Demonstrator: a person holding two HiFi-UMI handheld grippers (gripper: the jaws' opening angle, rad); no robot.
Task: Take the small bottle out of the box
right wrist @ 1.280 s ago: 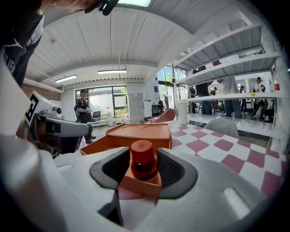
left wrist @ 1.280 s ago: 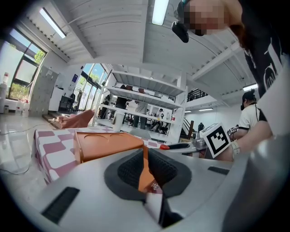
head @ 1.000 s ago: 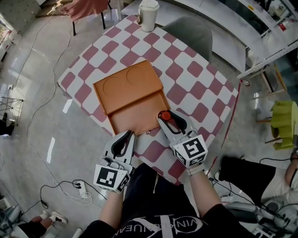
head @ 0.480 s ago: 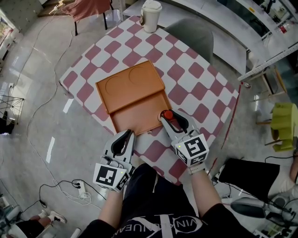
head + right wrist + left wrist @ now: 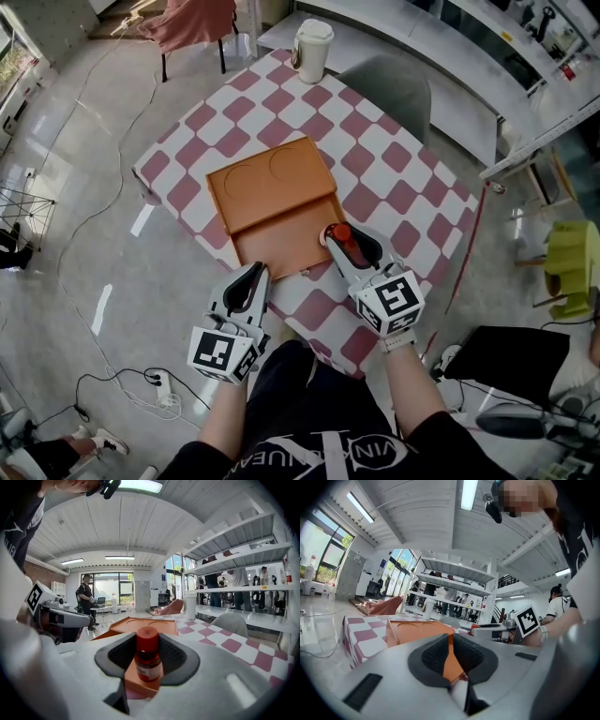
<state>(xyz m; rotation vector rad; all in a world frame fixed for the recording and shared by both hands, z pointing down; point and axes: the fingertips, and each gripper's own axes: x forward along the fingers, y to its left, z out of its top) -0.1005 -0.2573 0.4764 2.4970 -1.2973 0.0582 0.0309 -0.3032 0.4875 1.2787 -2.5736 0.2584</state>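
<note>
The orange rectangular box [image 5: 277, 236] is lying open at the centre of the head view on the red-and-white checked table [image 5: 398, 164]. Its flat lid with two round recesses [image 5: 262, 178] is folded back toward the upper left, which is leaving the tray exposed to a reach from the lower edge of the frame. The left gripper [image 5: 255, 273] is sitting at the tray's lower left corner. In the left gripper view its jaws are standing narrow with a strip of the orange wall between the dark pads, so it appears to be pinching the rim. My judgement is that it is anchoring the box so the box does not ride along during the pull-out. The right gripper [image 5: 343, 240] is reaching in at the tray's lower right corner. Its jaws have just been closing and are now standing fairly wide, with the small dark bottle with a red cap [image 5: 148, 660] upright between them and both pads bearing on its sides below the cap. The bottle is therefore being held over the tray's lower right corner, just above the orange wall at that corner as the right gripper view shows it. I cannot tell whether its base is already clear of the tray floor. The grip below the cap is keeping the bottle vertical, which should be letting it lift out without catching the wall. A white lidded paper cup [image 5: 311, 47] is standing well apart at the table's upper edge and is playing no part.
</note>
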